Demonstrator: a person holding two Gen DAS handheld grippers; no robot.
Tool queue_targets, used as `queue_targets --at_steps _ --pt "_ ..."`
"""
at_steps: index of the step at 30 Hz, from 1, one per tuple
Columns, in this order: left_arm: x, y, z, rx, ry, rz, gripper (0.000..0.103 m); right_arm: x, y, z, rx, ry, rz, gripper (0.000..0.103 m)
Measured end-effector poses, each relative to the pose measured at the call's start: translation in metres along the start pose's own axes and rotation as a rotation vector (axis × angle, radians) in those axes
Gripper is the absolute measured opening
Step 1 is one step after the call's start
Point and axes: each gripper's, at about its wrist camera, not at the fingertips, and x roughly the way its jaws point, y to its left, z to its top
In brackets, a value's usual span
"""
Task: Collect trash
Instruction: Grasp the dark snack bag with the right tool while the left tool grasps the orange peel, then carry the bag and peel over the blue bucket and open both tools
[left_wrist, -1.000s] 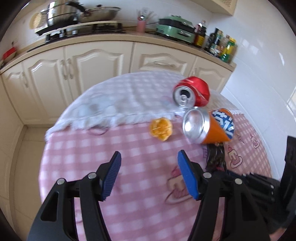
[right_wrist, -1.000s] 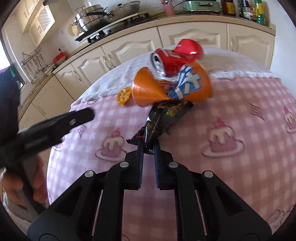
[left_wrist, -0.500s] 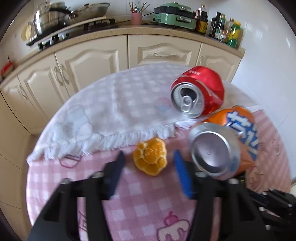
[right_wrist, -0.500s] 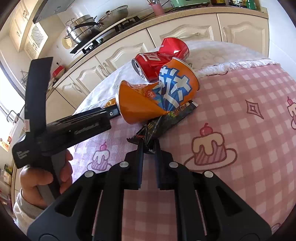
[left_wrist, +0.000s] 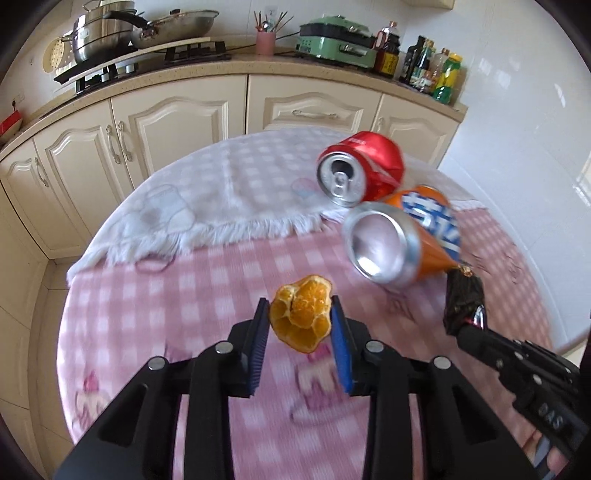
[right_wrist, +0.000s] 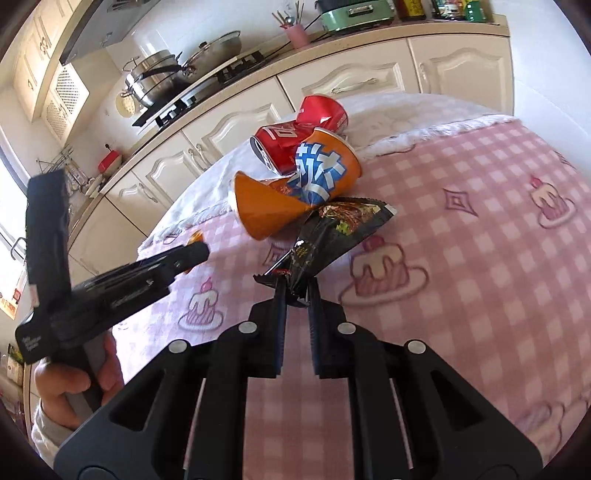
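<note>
A piece of orange peel (left_wrist: 301, 319) sits between the blue pads of my left gripper (left_wrist: 299, 300), whose jaws are closing; both pads touch its sides. My right gripper (right_wrist: 297, 284) is shut on the corner of a black snack wrapper (right_wrist: 332, 232), which hangs over the pink checked tablecloth (right_wrist: 461, 229). Just beyond lie a crushed orange soda can (left_wrist: 402, 240) and a dented red can (left_wrist: 358, 173), both on their sides and touching. In the right wrist view, the left gripper (right_wrist: 195, 251) comes in from the left, held by a hand (right_wrist: 74, 384).
A white fringed cloth (left_wrist: 221, 192) covers the far half of the round table. Cream kitchen cabinets (left_wrist: 177, 122) stand behind it, with pots on a stove (left_wrist: 140, 44) and bottles (left_wrist: 436, 70) on the counter. A white tiled wall (left_wrist: 535, 129) rises at the right.
My left gripper moved forward to the orange peel and its jaws narrowed around it. The right gripper rolled a little, still holding the wrapper, which now sits slightly higher.
</note>
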Motion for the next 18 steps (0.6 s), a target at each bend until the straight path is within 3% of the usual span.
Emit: queue_targets --at_steps 10,18 --pt "-0.089 0.021 -0.044 -0.047 -0.095 -0.039 0.031 -0.034 0.076 -0.025 -0.121 -0.040 0.040 0.011" --pt "-0.146 0.097 -0.087 -0.166 -0.147 0.030 0.031 -0.017 0.174 -0.059 -0.263 0.020 0.144 0.011"
